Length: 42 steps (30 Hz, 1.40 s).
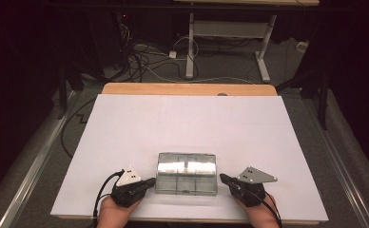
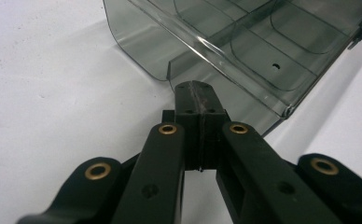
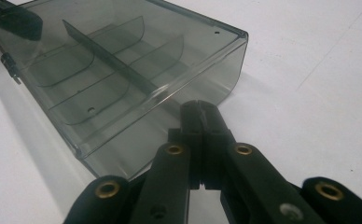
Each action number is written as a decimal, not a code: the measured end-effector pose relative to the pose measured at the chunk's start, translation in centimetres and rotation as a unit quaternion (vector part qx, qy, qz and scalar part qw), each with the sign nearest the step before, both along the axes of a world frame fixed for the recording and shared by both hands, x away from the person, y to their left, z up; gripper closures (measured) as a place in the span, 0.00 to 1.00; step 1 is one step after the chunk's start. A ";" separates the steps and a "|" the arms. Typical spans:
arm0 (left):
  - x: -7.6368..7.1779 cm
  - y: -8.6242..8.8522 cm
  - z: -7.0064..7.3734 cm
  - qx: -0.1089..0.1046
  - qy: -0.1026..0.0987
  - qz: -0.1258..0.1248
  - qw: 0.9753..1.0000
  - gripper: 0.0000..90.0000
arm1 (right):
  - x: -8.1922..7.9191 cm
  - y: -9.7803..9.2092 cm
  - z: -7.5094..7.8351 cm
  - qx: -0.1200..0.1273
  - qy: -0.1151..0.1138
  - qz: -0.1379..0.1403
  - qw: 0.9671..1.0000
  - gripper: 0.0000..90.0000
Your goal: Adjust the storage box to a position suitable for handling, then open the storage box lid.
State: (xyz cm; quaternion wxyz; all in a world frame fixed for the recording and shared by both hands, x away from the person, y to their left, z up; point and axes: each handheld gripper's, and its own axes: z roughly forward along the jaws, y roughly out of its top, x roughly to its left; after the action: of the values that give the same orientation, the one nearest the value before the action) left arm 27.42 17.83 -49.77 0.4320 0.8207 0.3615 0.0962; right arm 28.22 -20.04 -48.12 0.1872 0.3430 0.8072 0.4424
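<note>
Flanking the box from both ends, that's where I've got my tongs right now. My left tongs are pinched together with nothing between them, tip aimed at the left end of the clear compartment box; in the left gripper view the tip sits just at the box's near corner, so close I can't tell whether it touches. My right tongs are pressed together too, empty, pointing in at the right end; in the right gripper view their tip lies just beside the smoky side wall.

Between them the box lies flat near the front edge of the white counter, long axis running left to right, straight from one pair of tongs to the other. Inside, a long divider and curved partitions show through the plastic, and a small latch sits on the front edge.

Neither hand is clearly nearer; both are about level with the box's ends. I judge the next move needs both tongs closing in along that long axis.
</note>
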 end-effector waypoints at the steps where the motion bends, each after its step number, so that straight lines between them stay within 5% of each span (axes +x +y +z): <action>1: 0.0 0.0 0.0 -0.001 0.000 0.000 1.000 0.97 | 0.1 0.0 0.0 0.003 -0.001 -0.003 1.000 1.00; 15: 0.9 1.2 0.1 -0.030 -0.019 0.025 0.999 0.97 | 0.6 -0.3 0.0 0.020 -0.002 -0.020 1.000 1.00; 23: 1.2 2.2 0.4 -0.028 -0.029 0.046 0.998 0.97 | 0.7 -0.5 0.2 0.028 -0.011 -0.028 0.999 1.00; 28: 1.6 2.9 0.4 -0.040 -0.015 0.030 0.999 0.97 | 0.5 -0.4 0.4 0.034 -0.014 -0.021 0.999 1.00; 42: 1.8 2.6 0.3 -0.041 -0.023 -0.003 0.999 0.97 | 0.2 0.0 1.7 0.044 -0.023 -0.010 0.999 1.00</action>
State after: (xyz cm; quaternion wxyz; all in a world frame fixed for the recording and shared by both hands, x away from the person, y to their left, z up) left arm 29.23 20.48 -49.44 0.4739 0.8009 0.3526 0.0990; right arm 28.38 -20.06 -46.46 0.1954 0.3486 0.7789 0.4833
